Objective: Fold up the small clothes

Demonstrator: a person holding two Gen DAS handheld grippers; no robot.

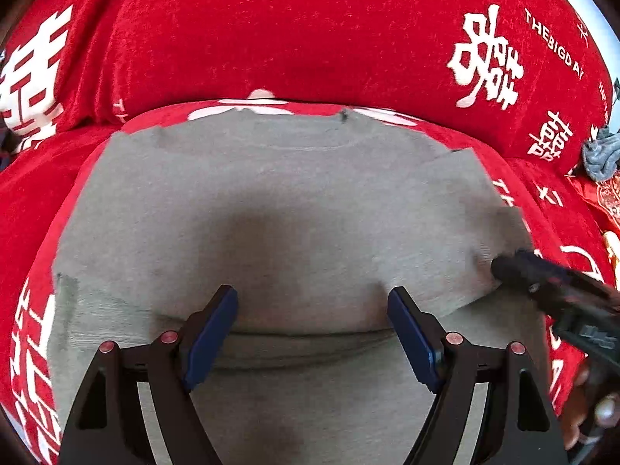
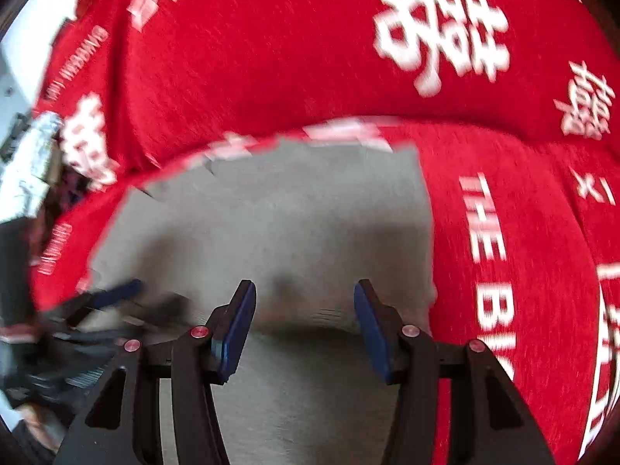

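Left gripper point(image 1: 312, 310) hovers with jaws spread, empty, above the grey garment point(image 1: 271, 213) lying folded on the red cover point(image 1: 310, 38). Right gripper point(image 2: 305, 306) is released too, gripping nothing. Risk: a careless pinch from either could drag the folded edge point(image 1: 310, 335) open.

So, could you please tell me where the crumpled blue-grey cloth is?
In the left wrist view, the crumpled blue-grey cloth lies far right on the red printed cover.

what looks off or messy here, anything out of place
Mostly tidy: the grey shirt lies flat on the red cover. Only oddity is a crumpled grey-blue cloth bunched at the far right, apart from the shirt.
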